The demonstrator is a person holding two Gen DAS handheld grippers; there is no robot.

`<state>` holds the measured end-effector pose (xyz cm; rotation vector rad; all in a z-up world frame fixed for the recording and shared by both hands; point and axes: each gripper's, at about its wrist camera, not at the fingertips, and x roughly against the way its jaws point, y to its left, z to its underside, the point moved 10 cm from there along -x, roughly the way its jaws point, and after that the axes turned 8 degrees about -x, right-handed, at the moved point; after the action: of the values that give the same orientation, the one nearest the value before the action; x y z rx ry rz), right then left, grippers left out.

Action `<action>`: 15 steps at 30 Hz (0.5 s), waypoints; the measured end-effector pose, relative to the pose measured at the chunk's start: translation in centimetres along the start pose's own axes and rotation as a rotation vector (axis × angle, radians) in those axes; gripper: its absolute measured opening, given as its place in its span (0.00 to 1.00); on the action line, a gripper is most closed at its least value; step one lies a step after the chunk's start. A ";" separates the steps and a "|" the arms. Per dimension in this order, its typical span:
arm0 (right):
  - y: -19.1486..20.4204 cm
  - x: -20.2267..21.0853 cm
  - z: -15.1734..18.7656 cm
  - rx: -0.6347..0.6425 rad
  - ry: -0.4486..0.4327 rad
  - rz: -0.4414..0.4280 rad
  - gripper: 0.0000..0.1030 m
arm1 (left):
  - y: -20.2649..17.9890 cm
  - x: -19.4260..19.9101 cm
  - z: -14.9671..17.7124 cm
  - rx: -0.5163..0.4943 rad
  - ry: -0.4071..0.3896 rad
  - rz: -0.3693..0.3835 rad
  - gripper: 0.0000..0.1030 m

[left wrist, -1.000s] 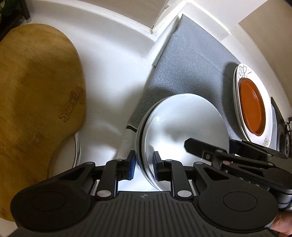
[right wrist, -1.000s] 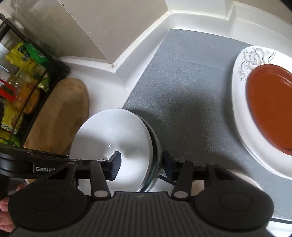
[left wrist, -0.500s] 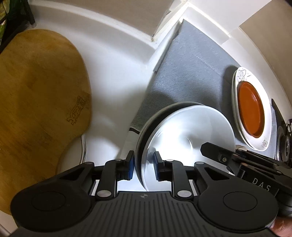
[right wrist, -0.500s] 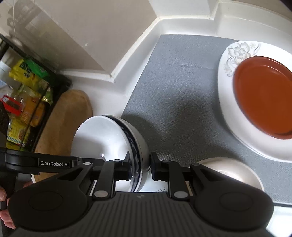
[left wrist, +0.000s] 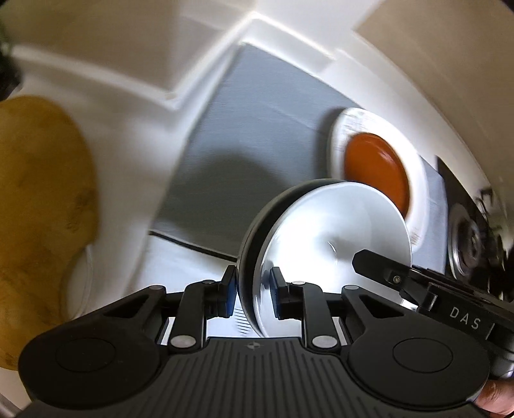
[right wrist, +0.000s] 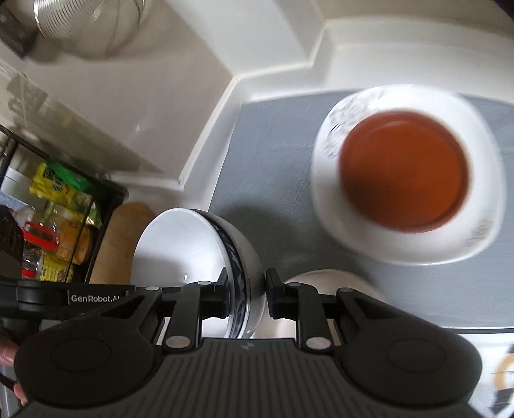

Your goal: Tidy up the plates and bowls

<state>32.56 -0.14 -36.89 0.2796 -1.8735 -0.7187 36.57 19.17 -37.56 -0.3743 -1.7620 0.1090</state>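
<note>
Right wrist: two plates (right wrist: 408,173), two bowls (right wrist: 192,257).

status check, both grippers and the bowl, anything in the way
Left gripper and right gripper both shut on white bowl rim, opposite sides. Bowl tilted above counter. Orange plate on white plate ahead on grey mat.

A grey mat (left wrist: 257,135) covers the middle of the white counter (left wrist: 135,148), its near edge running across the lower centre of the left wrist view. At the left edge of that view lies a wooden cutting board (left wrist: 38,205). In the right wrist view, a black wire rack (right wrist: 106,205) at the left holds yellow and green packets (right wrist: 57,189). A ribbed metal duct (right wrist: 80,22) sits in the upper left corner. A stove burner (left wrist: 465,244) shows blurred at the right of the left wrist view.
</note>
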 end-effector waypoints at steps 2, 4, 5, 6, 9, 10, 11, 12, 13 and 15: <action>-1.1 1.6 -0.2 -0.019 -0.013 0.001 0.24 | -1.8 0.1 0.2 -0.030 0.010 0.007 0.22; -2.5 2.7 0.0 -0.053 -0.014 0.003 0.24 | -3.3 -0.3 0.6 -0.067 0.031 0.015 0.22; -3.2 3.1 0.1 -0.062 -0.013 0.006 0.24 | -3.9 -0.6 0.8 -0.077 0.043 0.022 0.22; -4.0 3.3 0.4 -0.074 -0.011 0.008 0.24 | -4.4 -1.0 1.2 -0.086 0.060 0.029 0.22; -6.0 3.1 1.4 -0.116 0.010 0.014 0.24 | -5.3 -2.6 2.1 -0.097 0.115 0.031 0.22; -6.6 2.9 1.8 -0.125 0.018 0.017 0.24 | -5.5 -3.1 2.3 -0.103 0.126 0.025 0.22; -6.9 2.6 2.1 -0.128 0.025 0.019 0.24 | -5.6 -3.4 2.5 -0.107 0.134 0.018 0.22; -7.3 2.3 2.4 -0.134 0.033 0.018 0.24 | -5.7 -3.8 2.6 -0.109 0.143 0.010 0.22; -7.5 2.1 2.6 -0.142 0.040 0.017 0.24 | -5.6 -4.1 2.9 -0.108 0.151 0.005 0.22; -8.0 1.7 3.0 -0.136 0.045 0.013 0.24 | -5.4 -4.7 3.0 -0.103 0.162 0.004 0.22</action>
<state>28.09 -6.22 -41.16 0.1947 -1.7735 -0.8196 33.49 13.07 -41.14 -0.4485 -1.6109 -0.0090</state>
